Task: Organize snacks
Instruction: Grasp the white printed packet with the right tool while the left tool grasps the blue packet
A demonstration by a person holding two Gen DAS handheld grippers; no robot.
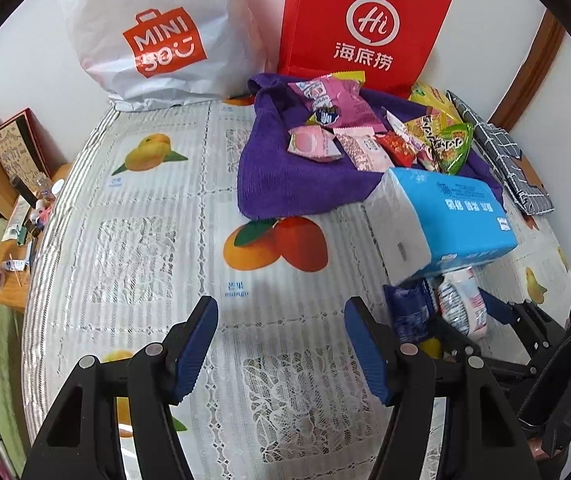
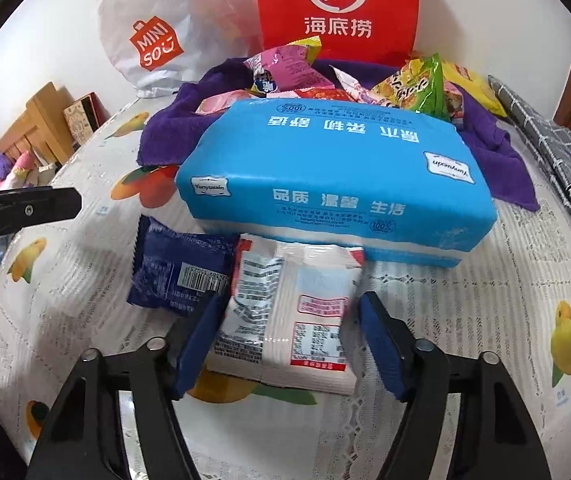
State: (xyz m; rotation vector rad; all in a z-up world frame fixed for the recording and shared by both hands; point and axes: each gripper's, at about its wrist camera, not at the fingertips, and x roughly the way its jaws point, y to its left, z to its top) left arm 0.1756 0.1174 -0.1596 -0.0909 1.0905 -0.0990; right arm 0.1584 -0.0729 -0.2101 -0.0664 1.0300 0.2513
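A pile of snack packets (image 1: 365, 128) lies on a purple cloth (image 1: 277, 184) at the back of the table; it also shows in the right wrist view (image 2: 309, 76). A blue tissue pack (image 2: 337, 180) sits in front of it. A white and pink snack packet (image 2: 289, 312) lies flat between the open jaws of my right gripper (image 2: 285, 344), with the jaws apart from its sides. A dark blue packet (image 2: 177, 272) lies to its left. My left gripper (image 1: 281, 344) is open and empty over the tablecloth, left of the right gripper (image 1: 465, 320).
A red paper bag (image 1: 365, 28) and a white Miniso plastic bag (image 1: 157, 36) stand against the back wall. A grey checked pouch (image 1: 497, 152) lies at the right. The table's left edge drops to a cluttered wooden shelf (image 1: 17, 216).
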